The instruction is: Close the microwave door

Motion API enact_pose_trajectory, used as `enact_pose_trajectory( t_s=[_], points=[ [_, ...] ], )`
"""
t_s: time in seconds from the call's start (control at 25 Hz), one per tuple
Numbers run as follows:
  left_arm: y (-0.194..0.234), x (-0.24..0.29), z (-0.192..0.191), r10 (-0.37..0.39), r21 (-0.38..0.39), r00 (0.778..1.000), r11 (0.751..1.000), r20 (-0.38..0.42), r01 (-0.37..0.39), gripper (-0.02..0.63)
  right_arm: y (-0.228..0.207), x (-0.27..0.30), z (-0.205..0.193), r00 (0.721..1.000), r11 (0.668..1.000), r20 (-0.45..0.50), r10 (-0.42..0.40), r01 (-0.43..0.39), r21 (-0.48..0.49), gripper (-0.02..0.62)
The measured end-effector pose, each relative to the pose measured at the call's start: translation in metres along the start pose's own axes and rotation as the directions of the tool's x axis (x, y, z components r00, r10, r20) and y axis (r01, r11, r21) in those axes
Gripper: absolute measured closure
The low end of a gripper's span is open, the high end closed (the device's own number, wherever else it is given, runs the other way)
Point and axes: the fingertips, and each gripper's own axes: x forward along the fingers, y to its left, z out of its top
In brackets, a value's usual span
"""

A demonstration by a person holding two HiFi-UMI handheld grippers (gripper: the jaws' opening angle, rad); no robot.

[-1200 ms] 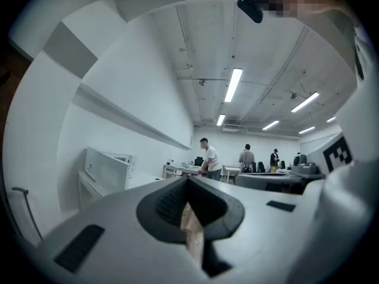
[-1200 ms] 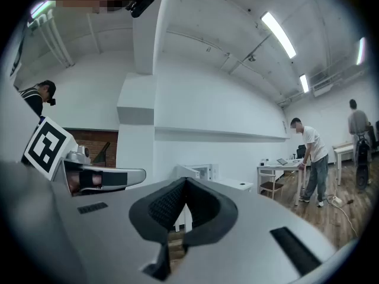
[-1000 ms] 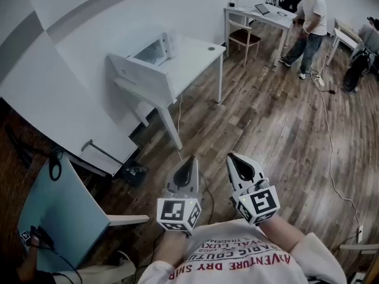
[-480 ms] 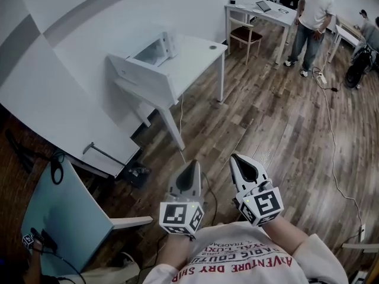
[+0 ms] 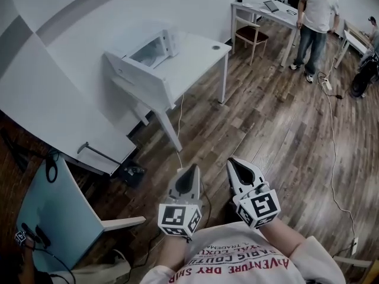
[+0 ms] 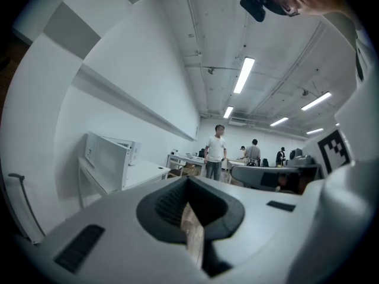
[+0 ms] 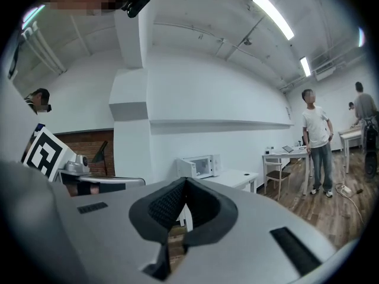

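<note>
Both claws were clenched on nothing, left claw [image 5: 189, 171] just beside right claw [image 5: 234, 163]. The microwave [image 5: 155, 47] sat well ahead on the bench [image 5: 198, 55], door [image 5: 137, 76] open.

Wood floor [image 5: 260, 129] before the white table [image 5: 198, 55] is open — microwave door [image 5: 139, 78] juts off the table's left end, cable [image 5: 179, 114] dangling beneath.

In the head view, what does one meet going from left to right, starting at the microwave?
microwave, door open → bare top of its white table → brown chair → standing person
</note>
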Motion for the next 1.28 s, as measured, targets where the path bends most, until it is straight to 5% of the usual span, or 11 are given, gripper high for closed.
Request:
enact_pose_trajectory(
  t_s=[0.56, 0.8, 1.28],
  points=[
    [-0.011, 0.192, 0.039, 0.165, -0.049, 0.986, 0.985, 0.032, -0.163, 0.609, -0.172, 0.107, 0.042, 0.981, 0.982, -0.04, 0.188, -0.189, -0.018, 0.589],
    [-0.023, 0.263, 0.041, 0.15, -0.049, 0.989, 0.988, 0.011, -0.149, 0.609, -0.24, 0.148, 0.043, 0.977, 0.979, -0.066, 0.205, -0.205, 0.002, 0.589],
    [0.051, 0.374, 0.054, 0.16, -0.009, 0.987, 0.987, -0.007, -0.16, 0.609, -0.293, 0.269, 0.042, 0.972, 0.974, -0.073, 0.224, -0.224, 0.005, 0.589]
  ],
)
